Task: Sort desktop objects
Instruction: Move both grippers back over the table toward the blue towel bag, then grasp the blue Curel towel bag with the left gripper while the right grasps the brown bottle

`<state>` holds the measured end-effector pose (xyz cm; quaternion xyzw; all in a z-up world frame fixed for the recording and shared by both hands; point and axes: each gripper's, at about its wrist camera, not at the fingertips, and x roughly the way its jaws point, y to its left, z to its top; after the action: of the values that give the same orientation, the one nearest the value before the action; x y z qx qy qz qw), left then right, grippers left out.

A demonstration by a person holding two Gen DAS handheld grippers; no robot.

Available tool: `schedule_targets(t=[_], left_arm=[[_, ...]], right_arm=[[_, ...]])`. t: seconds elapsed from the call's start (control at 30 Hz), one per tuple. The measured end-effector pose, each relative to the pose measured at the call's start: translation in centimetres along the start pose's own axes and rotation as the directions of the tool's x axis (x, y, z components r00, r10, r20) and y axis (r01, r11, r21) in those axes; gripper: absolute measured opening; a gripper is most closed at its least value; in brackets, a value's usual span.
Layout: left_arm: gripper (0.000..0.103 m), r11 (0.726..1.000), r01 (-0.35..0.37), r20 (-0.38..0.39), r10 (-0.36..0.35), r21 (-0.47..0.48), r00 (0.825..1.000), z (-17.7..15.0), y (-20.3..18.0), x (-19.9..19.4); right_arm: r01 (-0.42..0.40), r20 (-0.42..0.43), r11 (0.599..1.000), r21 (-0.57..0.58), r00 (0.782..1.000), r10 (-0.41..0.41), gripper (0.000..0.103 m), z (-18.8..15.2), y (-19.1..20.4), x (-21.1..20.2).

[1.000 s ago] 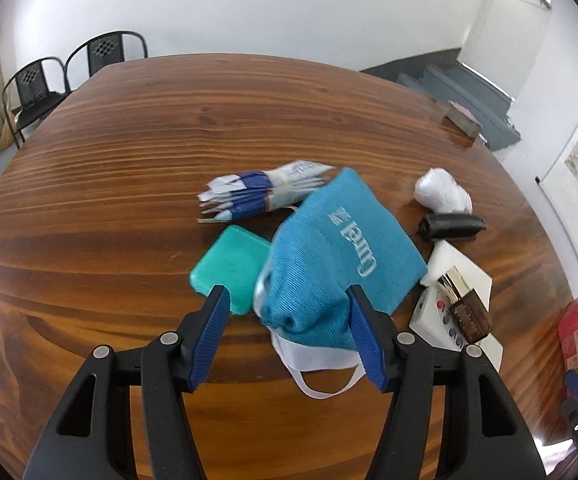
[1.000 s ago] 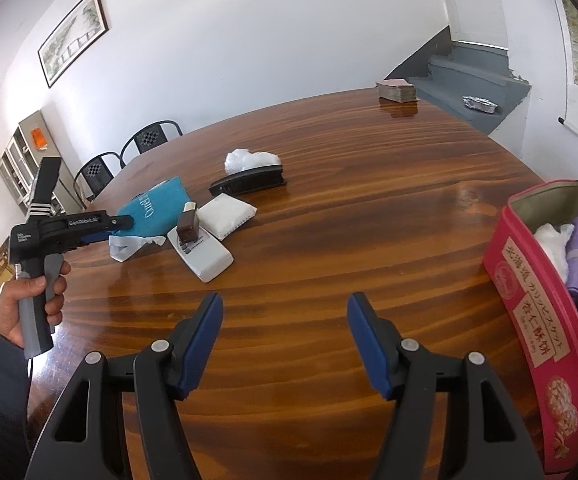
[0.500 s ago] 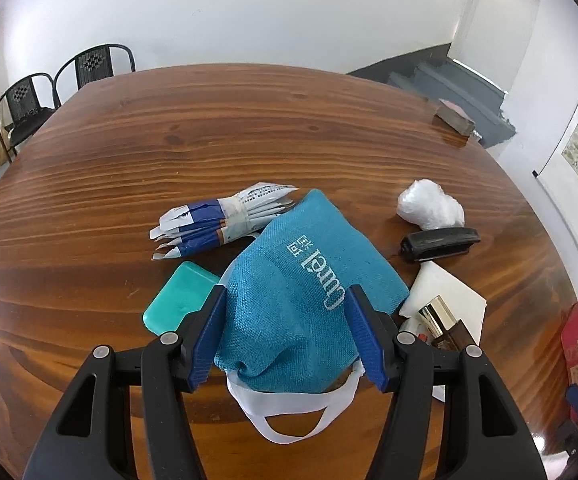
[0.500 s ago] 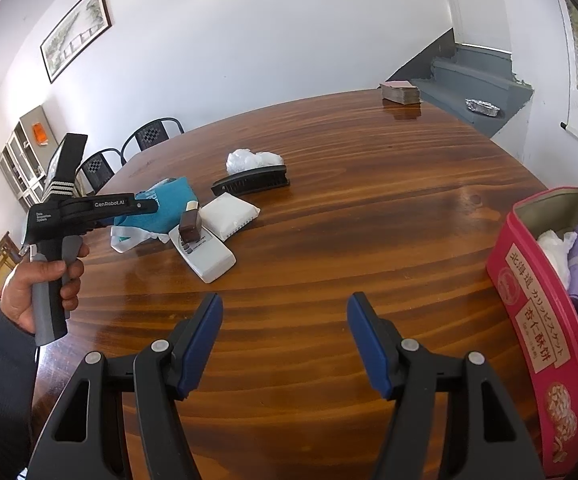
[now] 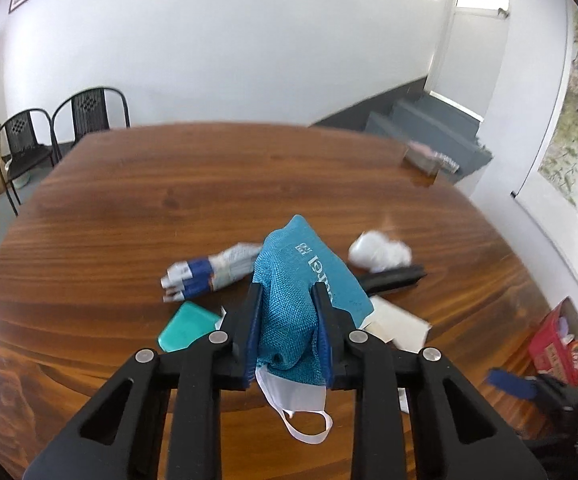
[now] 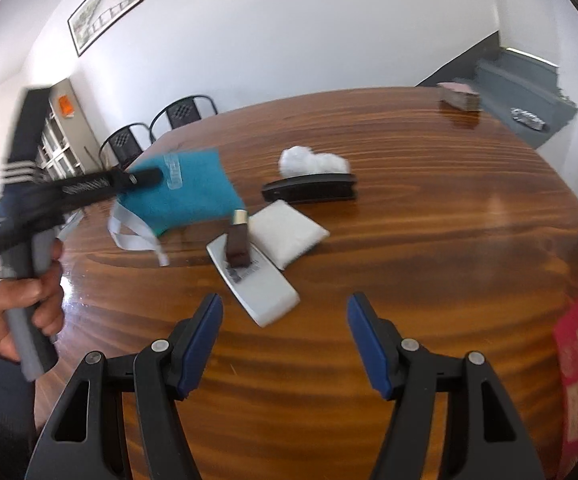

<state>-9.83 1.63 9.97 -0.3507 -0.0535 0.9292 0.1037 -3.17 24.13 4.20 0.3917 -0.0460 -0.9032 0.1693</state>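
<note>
Between left gripper [image 5: 288,312] pads, teal pouch [image 5: 305,280]

The left gripper [image 5: 287,320] is seen pinched shut, its jaws having just been closing; blue cloth is pressed between the two blue pads. It is tilted downward above the wooden table [image 5: 137,216]. Its grey handle is gripped by the person's left hand [image 6: 17,316], raised over the table's edge, with a dark sleeve at the wrist. The right gripper [image 6: 285,336] is held with jaws spread wide, nothing between them, angled down toward the table.
</note>
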Motion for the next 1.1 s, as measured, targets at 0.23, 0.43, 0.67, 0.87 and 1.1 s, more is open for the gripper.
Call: schedule_targets(t=[0.23, 0.43, 0.67, 0.87, 1.1], left_arm=[[0.026, 1.0, 0.018, 0.049, -0.018, -0.009, 0.999, 0.9, -0.2, -2.4], [0.026, 0.999, 0.028, 0.058, -0.026, -0.022, 0.998, 1.1, 0.1, -3.1], [0.026, 0.999, 0.037, 0.047, -0.036, -0.016, 0.998, 0.7, -0.6, -2.9], [0.026, 0.999, 0.049, 0.04, -0.049, 0.008, 0.998, 0.3, -1.6, -2.9], [0.026, 0.995, 0.08, 0.038, -0.082, 0.052, 0.996, -0.3, -3.8, -3.5]], right_arm=[[-0.016, -0.027, 0.999, -0.048, 1.0, 0.014, 0.047, 2.3, 2.3, 3.3], [0.007, -0.063, 0.998, -0.064, 0.998, -0.011, 0.043, 3.1, 3.1, 6.3], [0.011, -0.084, 0.998, -0.063, 0.996, -0.017, 0.022, 3.0, 2.8, 7.6], [0.013, -0.041, 0.999, -0.036, 0.999, -0.015, 0.022, 2.6, 1.9, 5.5], [0.043, 0.051, 0.999, 0.022, 0.998, -0.044, 0.022, 1.4, 0.0, 0.8]])
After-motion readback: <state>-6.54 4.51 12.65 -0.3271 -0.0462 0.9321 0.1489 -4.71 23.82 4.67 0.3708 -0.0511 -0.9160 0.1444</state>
